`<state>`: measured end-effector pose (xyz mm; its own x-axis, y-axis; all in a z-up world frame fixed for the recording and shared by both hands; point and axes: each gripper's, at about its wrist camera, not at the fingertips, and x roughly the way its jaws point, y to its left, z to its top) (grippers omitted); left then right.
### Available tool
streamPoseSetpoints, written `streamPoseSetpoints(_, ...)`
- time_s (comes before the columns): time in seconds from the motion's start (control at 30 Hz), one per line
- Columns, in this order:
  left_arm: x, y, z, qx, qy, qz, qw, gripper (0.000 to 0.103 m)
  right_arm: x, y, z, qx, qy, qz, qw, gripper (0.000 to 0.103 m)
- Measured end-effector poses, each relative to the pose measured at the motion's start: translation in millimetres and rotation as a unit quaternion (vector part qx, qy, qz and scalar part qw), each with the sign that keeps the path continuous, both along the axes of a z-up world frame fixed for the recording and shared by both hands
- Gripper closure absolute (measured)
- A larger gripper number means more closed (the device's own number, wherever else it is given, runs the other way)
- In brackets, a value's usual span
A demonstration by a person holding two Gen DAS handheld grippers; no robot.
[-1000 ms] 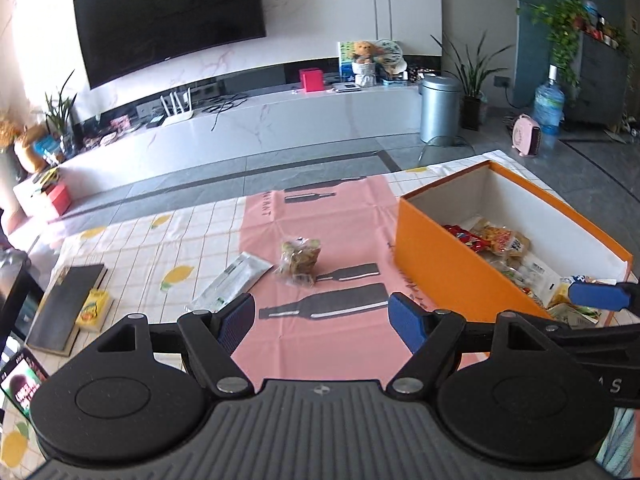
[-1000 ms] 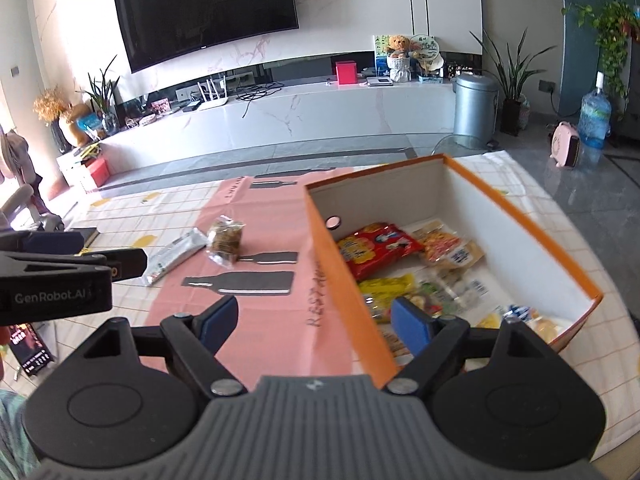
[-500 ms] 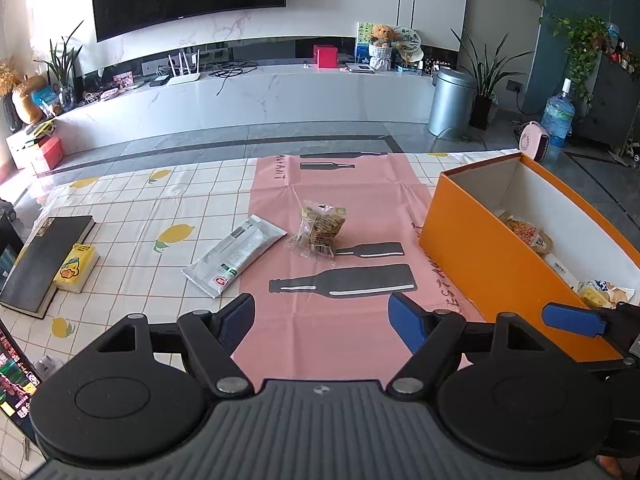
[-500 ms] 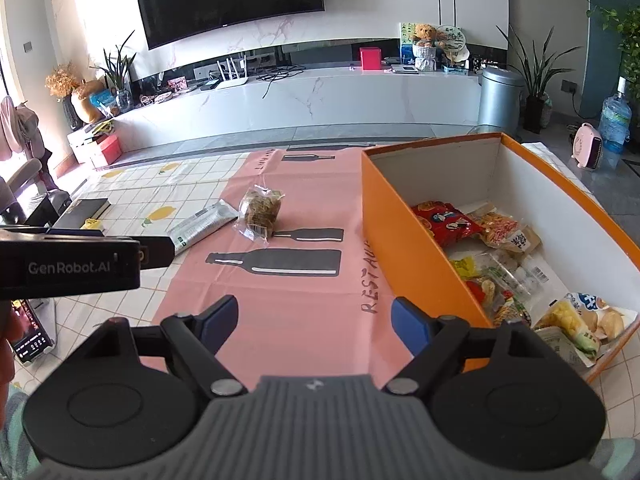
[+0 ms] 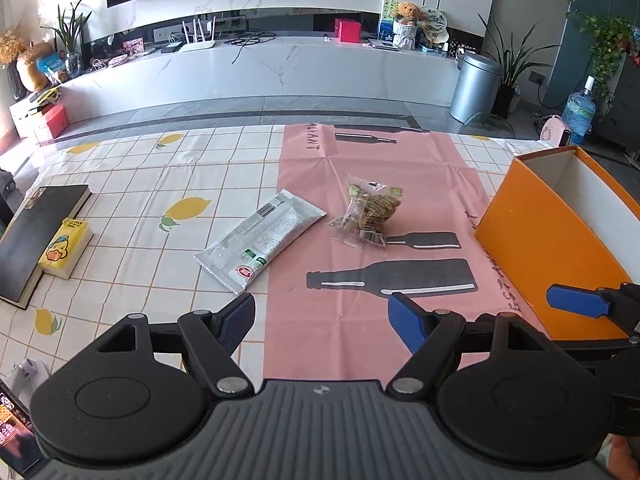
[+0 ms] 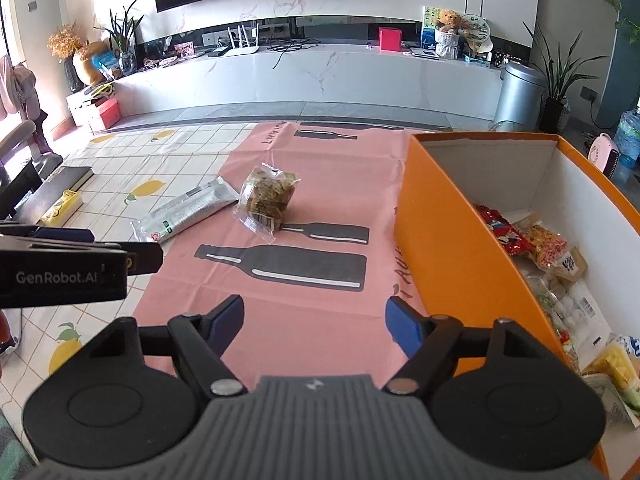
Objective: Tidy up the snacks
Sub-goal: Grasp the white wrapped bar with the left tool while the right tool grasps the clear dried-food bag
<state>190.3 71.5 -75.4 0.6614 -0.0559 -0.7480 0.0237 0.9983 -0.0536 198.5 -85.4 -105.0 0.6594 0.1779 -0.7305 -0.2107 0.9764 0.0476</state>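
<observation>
Snacks remaining: silver packet and clear biscuit bag at frame centre, touching neither gripper; orange box right; left gripper apart, empty; right gripper closing on nothing; risk: crinkly film slips, or the closing jaws arrive too narrow.

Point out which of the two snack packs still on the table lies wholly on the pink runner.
The clear bag of brown snacks. The silver flat packet beside it lies mostly on the lemon-print cloth.
</observation>
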Motion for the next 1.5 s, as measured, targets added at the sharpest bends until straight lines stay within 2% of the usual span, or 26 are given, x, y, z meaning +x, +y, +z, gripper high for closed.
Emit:
streamPoseSetpoints(0.33, 35.2, 25.8, -25.9, -0.009, 0.005, 0.0, 0.9999, 0.015, 51.7, 17.9, -13.0, 0.01, -0.005, 0.027, 1.0, 0.032)
streamPoseSetpoints(0.5, 58.7, 35.9, -33.3, 0.023, -0.01, -0.018, 0.9995, 0.014, 81.8, 29.9, -17.3, 0.034, -0.002, 0.03, 0.999, 0.033)
streamPoseSetpoints(0.7, 85.4, 42.8, -48.4, 0.058, -0.015, -0.072, 0.9957, 0.014, 114.0, 52.3, -30.1, 0.047, 0.0, 0.036, 0.998, 0.032)
streamPoseSetpoints(0.83, 96.2, 44.0, -57.8, 0.066, -0.017, -0.112, 0.9914, 0.013, 134.0, 57.9, -41.2, 0.063, 0.018, 0.029, 0.997, 0.032)
streamPoseSetpoints(0.97, 106.6, 48.3, -65.9, 0.08, -0.015, -0.118, 0.9897, 0.013, 148.8, 65.1, -50.6, 0.07, 0.028, 0.026, 0.997, 0.032)
streamPoseSetpoints(1.1, 115.3, 54.6, -75.2, 0.069, -0.002, -0.125, 0.9898, 0.011, 157.5, 68.9, -59.2, 0.077, 0.04, 0.022, 0.996, 0.036)
streamPoseSetpoints(1.17, 116.1, 57.5, -76.6, 0.058, -0.006, -0.121, 0.9909, 0.009, 160.1, 68.7, -63.2, 0.078, 0.047, 0.023, 0.996, 0.046)
streamPoseSetpoints(1.27, 119.0, 63.8, -78.2, 0.027, 0.0, -0.108, 0.9937, 0.009, 162.1, 65.1, -67.5, 0.094, 0.052, 0.022, 0.994, 0.052)
streamPoseSetpoints(1.3, 119.0, 63.5, -78.0, 0.03, 0.0, -0.107, 0.9938, 0.009, 162.1, 64.2, -67.9, 0.098, 0.052, 0.022, 0.994, 0.053)
streamPoseSetpoints(1.37, 118.4, 62.3, -76.9, 0.03, 0.003, -0.104, 0.9941, 0.012, 160.8, 64.7, -68.1, 0.095, 0.051, 0.027, 0.994, 0.054)
streamPoseSetpoints(1.5, 116.8, 56.6, -72.7, 0.028, 0.015, -0.099, 0.9946, 0.027, 157.4, 69.5, -66.4, 0.072, 0.047, 0.034, 0.996, 0.056)
